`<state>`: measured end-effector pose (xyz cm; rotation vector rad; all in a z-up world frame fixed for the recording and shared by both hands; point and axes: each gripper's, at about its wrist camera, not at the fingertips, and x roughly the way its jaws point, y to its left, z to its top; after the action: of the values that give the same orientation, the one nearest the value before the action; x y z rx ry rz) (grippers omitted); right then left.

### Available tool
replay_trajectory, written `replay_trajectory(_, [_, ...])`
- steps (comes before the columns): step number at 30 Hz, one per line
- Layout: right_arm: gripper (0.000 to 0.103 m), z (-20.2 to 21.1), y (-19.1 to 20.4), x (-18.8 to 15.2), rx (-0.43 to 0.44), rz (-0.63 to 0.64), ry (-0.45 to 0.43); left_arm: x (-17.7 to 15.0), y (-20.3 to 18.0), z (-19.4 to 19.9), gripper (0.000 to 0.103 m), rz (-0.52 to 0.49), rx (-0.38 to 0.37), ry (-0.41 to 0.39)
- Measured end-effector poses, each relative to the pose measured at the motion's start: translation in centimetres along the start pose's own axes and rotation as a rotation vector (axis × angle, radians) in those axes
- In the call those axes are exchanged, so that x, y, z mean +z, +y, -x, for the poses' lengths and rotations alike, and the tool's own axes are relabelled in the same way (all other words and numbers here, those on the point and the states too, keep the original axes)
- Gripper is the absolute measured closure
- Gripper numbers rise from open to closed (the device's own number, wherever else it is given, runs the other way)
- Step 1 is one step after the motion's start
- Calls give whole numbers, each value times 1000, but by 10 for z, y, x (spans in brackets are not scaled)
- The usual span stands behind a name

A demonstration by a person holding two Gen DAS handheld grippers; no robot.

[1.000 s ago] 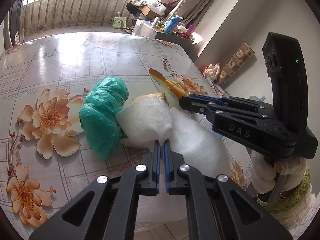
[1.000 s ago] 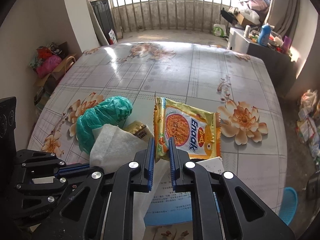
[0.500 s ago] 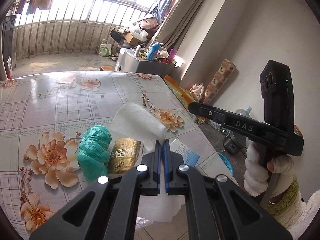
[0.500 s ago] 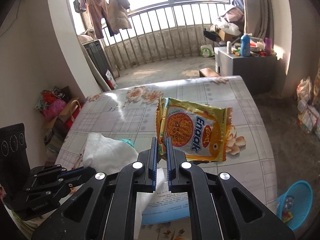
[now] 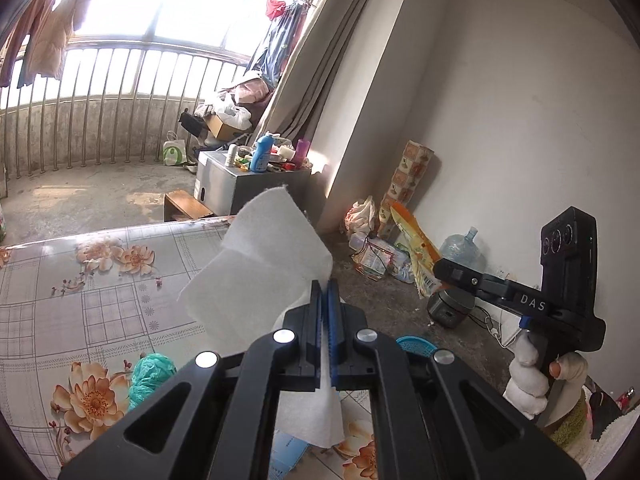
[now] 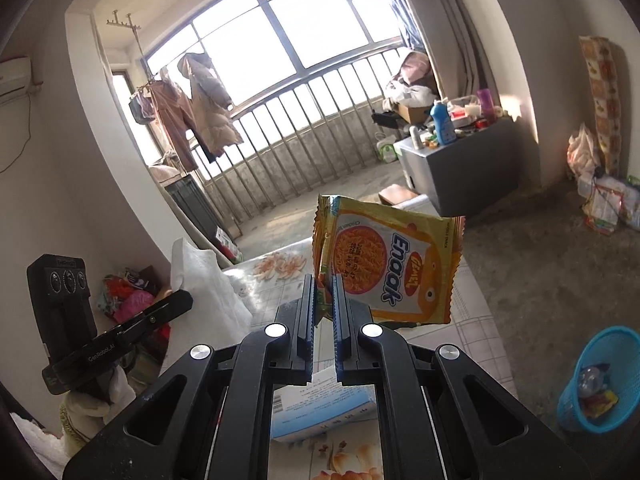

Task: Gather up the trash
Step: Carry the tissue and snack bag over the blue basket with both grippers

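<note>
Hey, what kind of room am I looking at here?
Probably a lived-in home room opening onto a railed balcony: coats drying on a hanging rack, a floral-clothed table, a blue plastic wastebasket.

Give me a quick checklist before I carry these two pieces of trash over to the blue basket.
1. Left gripper shut on the white paper tissue: ok.
2. Right gripper pinching the yellow Enaak noodle wrapper by its edge: ok, though the hold is only at a corner.
3. Both items lifted off the floral table: ok.
4. Blue plastic basket in view on the floor to the right, open, already holding some trash: ok.
5. Path from the grippers to the basket free of obstacles: cannot tell.
6. Table cleared: not ok; the crumpled green plastic bag and a blue-and-white paper sheet remain.
</note>
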<state>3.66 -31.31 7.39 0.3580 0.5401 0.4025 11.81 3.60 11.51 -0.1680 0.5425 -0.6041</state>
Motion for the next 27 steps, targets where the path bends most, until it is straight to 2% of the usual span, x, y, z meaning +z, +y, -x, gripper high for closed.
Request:
replay_trajectory(7, [97,41,-46,-6,-51,-103,-73,19,-47,-39,101,-43,-116,44])
replay_trajectory(15, [97,80,-112,-26,-144,-287,-140,24,-123,-112,101,-130,-245,163])
replay_trajectory(21, [97,109,-162,-42,-217,-421,-200,11,-186,-184,101,-205,-324,280])
replay_trajectory(27, [97,122,-224,-73,-242,-616,-232,-17,-244,-265,101,-261,-365,422])
